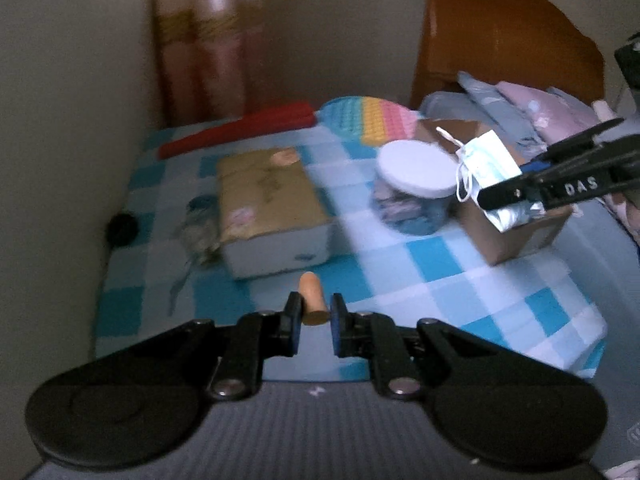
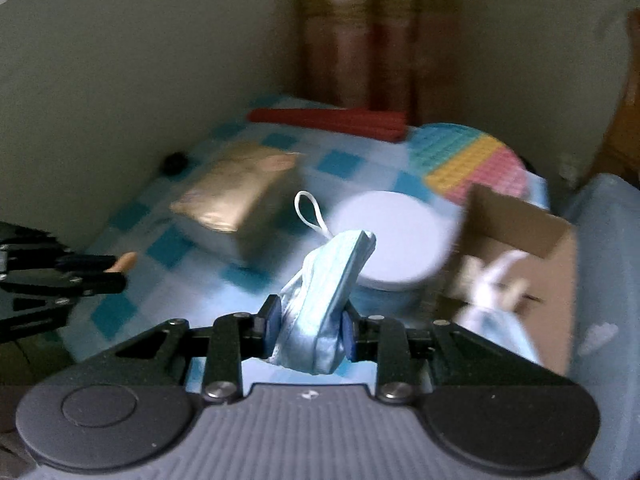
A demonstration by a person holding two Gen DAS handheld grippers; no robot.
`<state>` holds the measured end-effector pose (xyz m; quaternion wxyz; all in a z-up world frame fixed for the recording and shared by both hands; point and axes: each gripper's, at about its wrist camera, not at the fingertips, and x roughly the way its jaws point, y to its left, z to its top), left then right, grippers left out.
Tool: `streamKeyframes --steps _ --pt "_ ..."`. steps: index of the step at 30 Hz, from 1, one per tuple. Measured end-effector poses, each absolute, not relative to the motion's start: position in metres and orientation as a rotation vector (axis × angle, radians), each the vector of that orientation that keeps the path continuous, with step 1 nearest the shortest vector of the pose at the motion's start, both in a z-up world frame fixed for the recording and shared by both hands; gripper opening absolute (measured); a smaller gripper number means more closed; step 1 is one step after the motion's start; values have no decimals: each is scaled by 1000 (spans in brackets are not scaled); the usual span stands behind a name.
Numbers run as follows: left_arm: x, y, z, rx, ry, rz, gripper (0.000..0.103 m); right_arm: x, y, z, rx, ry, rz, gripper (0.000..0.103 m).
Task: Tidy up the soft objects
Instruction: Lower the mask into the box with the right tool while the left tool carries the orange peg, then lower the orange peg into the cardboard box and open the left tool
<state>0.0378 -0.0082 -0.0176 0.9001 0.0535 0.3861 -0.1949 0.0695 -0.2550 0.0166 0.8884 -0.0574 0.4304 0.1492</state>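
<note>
Clamping a crumpled pale blue mask [image 2: 324,300], the right gripper [image 2: 308,330] holds it in the air above the checked bed [image 1: 420,264], near the jar [image 2: 390,236] and the box [image 2: 520,232]; a white ear loop sticks up. The left gripper's [image 1: 315,322] fingers pinch a small orange earplug [image 1: 310,298].

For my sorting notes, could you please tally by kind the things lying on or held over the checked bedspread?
Face masks: 2, one held, one in the carton
Orange earplug: 1
Jar, white lid: 1
Cardboard carton: 1
Gold-topped box: 1
Rainbow pop mat: 1
Red roll: 1
Total: 8
</note>
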Motion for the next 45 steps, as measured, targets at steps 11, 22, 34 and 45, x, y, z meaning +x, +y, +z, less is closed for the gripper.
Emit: streamKeyframes --steps 11,22,34,45 --pt "54 -73 2 186 734 -538 13 87 -324 6 -65 908 161 37" --pt "80 -114 9 251 714 -613 13 99 -345 3 8 859 123 76" --pt "123 -185 30 351 690 -758 13 62 -355 4 85 825 161 91" --pt "193 -274 20 349 758 -824 30 50 -367 8 135 797 163 92"
